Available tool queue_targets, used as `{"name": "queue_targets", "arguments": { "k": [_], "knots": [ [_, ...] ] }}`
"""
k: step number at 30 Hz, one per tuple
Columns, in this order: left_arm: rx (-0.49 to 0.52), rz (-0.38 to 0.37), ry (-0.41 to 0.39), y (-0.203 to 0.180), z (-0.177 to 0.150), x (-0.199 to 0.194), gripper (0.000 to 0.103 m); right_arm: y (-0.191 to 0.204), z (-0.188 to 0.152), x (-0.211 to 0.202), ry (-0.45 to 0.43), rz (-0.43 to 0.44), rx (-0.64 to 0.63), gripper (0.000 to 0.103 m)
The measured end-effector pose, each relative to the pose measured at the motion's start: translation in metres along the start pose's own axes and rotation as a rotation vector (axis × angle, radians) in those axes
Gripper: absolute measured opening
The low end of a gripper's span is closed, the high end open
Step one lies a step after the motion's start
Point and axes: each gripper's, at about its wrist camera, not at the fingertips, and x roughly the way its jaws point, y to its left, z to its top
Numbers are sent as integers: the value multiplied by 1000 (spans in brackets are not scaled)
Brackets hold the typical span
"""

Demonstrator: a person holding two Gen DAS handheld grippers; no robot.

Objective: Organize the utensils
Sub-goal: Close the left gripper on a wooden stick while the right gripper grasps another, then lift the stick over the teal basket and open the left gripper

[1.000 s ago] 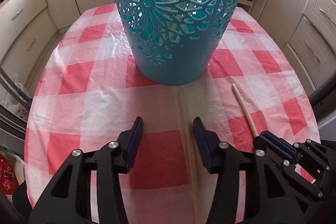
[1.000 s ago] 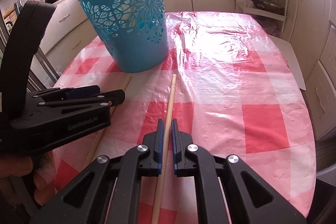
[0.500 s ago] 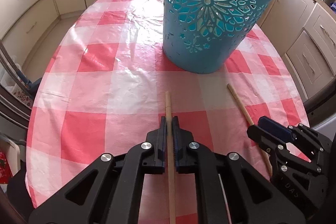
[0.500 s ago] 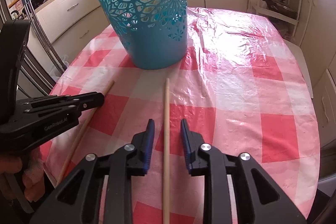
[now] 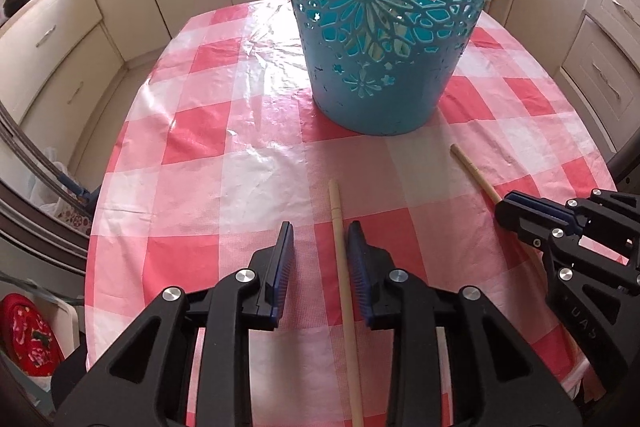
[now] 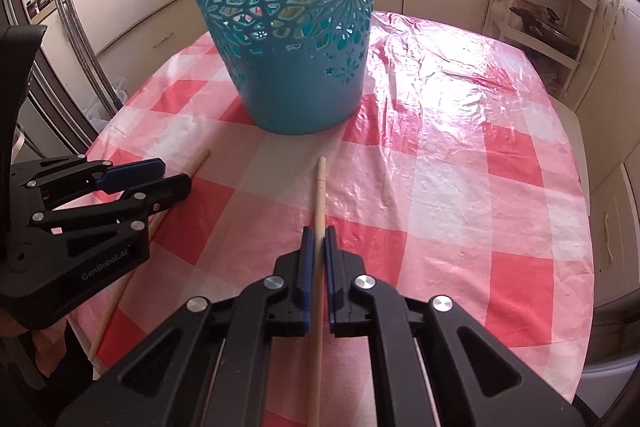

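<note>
Your right gripper [image 6: 316, 243] clamps one thin wooden chopstick [image 6: 320, 195] pointing at the teal cut-out plastic basket [image 6: 288, 27], ready to lift. Your left gripper [image 5: 318, 247] straddles the other chopstick [image 5: 340, 247], unclosed, on the checked tablecloth [image 5: 200, 147].

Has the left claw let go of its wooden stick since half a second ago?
Yes. The left gripper was clamped on its chopstick; now its jaws stand apart on either side, with the stick resting on the checked tablecloth.

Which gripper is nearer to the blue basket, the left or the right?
Too close to call. The left gripper, open around the left chopstick, and the right gripper, shut on the right chopstick, both sit just short of the blue basket.
</note>
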Motion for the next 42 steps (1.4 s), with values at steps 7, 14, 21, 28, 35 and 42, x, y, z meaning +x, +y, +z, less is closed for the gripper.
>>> {"name": "queue_targets", "arguments": {
  "k": [7,14,21,28,35,42],
  "knots": [
    [69,-15,-23,-12,-1,-1,5,0,-4,1,-39,12,5,6],
    [42,-103,-13,-9,-2,-14,5,-4,-7,0,-64,35,19,6],
    [-58,-263,-110,20,10,-66,5,-6,-8,-1,-67,43,27,6],
    [-118,-355,-331,45,51,-143,5,-7,-8,-1,-69,47,32,6],
    [-155,-353,-542,47,108,-184,5,-9,-8,-2,-71,57,39,6],
    [-227,-314,-713,47,170,-189,5,-9,-8,-2,-73,55,35,6]
  ]
}}
